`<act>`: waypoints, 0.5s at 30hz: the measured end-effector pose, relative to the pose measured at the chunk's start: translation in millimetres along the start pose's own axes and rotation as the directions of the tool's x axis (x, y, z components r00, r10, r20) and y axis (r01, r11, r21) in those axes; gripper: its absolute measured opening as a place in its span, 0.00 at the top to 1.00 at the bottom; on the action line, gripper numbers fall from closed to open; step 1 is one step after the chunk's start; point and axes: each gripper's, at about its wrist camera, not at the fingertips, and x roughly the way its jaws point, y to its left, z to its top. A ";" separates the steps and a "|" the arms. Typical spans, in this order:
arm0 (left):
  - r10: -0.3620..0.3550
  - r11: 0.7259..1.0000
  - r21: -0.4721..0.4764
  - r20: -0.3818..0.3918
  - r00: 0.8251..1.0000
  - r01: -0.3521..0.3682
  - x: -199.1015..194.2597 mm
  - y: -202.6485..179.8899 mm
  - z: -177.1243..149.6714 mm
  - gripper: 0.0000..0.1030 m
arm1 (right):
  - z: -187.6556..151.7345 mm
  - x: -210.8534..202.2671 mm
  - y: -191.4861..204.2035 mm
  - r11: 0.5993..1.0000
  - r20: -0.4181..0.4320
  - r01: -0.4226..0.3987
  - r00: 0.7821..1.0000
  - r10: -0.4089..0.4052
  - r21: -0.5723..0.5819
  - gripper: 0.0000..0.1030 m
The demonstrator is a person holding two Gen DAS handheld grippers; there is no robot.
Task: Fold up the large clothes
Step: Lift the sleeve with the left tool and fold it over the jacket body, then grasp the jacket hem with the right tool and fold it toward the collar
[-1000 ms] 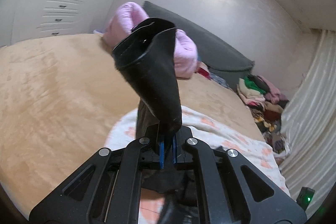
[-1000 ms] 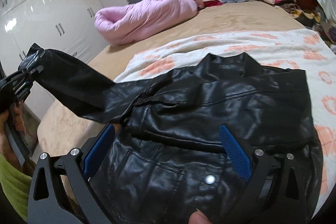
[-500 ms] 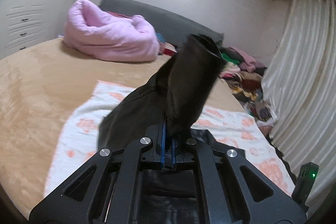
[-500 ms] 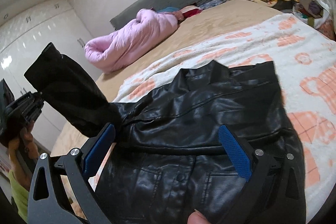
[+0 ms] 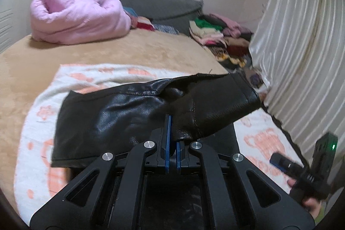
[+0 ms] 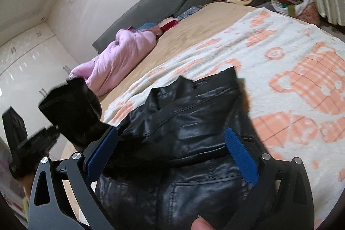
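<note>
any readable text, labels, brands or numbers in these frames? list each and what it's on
None readable in either view.
Black leather jacket: no visible label or brand.
Patterned blanket: orange pictures only, no words.
Right gripper: a green light beside it, no legible marking.

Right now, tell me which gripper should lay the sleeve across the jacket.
Left. The left gripper is shut on the sleeve, already above the black leather jacket. The right gripper is open, holding nothing.
</note>
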 end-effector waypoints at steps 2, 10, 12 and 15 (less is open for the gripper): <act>-0.011 1.000 0.013 -0.029 1.000 0.011 9.4 -8.1 -8.4 1.00 | 2.9 -3.8 -10.9 1.000 0.009 0.012 1.000 -0.012 0.024 0.04; -0.027 0.995 0.091 -0.153 0.988 0.041 53.8 -34.1 -47.1 1.00 | 8.0 -10.8 -38.8 0.996 0.022 0.049 0.998 -0.051 0.075 0.04; -0.022 0.992 0.118 -0.181 0.983 0.044 63.3 -39.0 -57.6 1.00 | 8.5 -9.5 -42.6 0.995 0.013 0.055 0.998 -0.056 0.079 0.04; -0.003 0.988 0.151 -0.218 0.976 0.036 73.9 -43.5 -73.6 0.99 | 6.4 -1.8 -43.5 0.996 -0.016 0.050 0.999 -0.049 0.077 0.04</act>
